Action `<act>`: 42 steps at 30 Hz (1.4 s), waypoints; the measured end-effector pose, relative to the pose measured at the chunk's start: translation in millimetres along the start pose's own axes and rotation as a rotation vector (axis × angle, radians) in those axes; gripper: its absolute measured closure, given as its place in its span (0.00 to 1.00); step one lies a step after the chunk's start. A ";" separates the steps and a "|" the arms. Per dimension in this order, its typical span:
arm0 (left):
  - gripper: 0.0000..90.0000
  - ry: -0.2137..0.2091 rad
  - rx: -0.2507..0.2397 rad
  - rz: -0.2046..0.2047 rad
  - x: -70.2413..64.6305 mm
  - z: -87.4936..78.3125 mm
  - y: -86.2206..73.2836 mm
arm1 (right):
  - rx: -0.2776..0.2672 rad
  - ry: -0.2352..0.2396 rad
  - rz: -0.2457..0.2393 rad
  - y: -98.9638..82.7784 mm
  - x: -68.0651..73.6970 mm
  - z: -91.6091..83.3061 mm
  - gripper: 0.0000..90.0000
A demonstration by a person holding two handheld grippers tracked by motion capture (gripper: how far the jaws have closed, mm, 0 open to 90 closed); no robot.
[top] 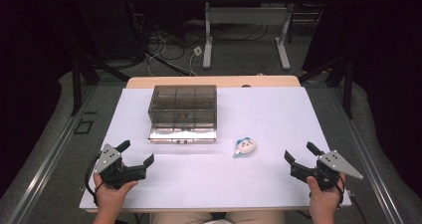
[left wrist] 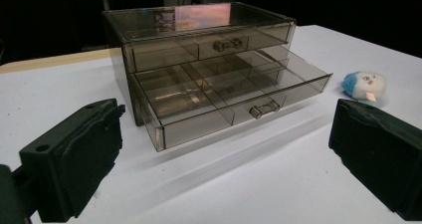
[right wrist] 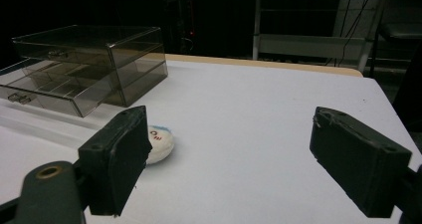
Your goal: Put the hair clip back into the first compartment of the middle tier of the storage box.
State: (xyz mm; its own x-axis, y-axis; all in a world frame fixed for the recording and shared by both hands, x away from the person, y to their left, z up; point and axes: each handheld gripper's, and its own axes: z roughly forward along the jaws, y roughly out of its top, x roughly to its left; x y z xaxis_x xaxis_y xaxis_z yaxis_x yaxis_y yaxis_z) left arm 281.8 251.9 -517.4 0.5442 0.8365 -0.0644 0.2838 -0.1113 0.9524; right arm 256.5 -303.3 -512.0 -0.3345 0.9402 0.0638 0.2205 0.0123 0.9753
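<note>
A smoky clear two-drawer box (top: pixel 183 109) stands at the back middle of the white table; its lower drawer (left wrist: pixel 234 97) is pulled out and its compartments look empty, while the upper drawer (left wrist: pixel 209 47) is shut. A small white and blue plush toy (top: pixel 245 146) lies on the table to the right of the drawer front, also seen as the toy (left wrist: pixel 366 86) and the toy (right wrist: pixel 158 143). My left gripper (top: pixel 136 153) stands open near the front left, nothing between its jaws. My right gripper (top: pixel 301 153) stands open at the front right, empty.
The white table top (top: pixel 268 114) has a wooden edge at the back. Beyond it stand a desk frame (top: pixel 246 30) and loose cables on the floor. Dark curtains close in both sides.
</note>
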 end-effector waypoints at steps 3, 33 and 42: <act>0.00 0.001 0.006 0.002 -1.0 0.8 -0.4 | 0.003 0.004 -0.011 -2.1 1.3 1.1 0.17; 0.00 -0.119 0.015 0.030 -28.9 24.8 22.6 | 0.030 0.017 -0.019 -11.7 1.5 -0.2 0.17; 0.01 -0.139 0.034 0.030 -34.4 36.8 36.3 | 0.035 0.025 -0.021 -12.5 0.8 -0.1 0.17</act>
State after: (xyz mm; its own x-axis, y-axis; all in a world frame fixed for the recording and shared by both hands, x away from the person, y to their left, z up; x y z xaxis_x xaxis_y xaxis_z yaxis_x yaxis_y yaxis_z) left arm 302.4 199.2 -491.6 0.6566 0.7501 -0.0786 0.2905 -0.1553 0.9442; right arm 253.4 -302.8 -524.1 -0.3617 0.9310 0.0492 0.2449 0.0439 0.9686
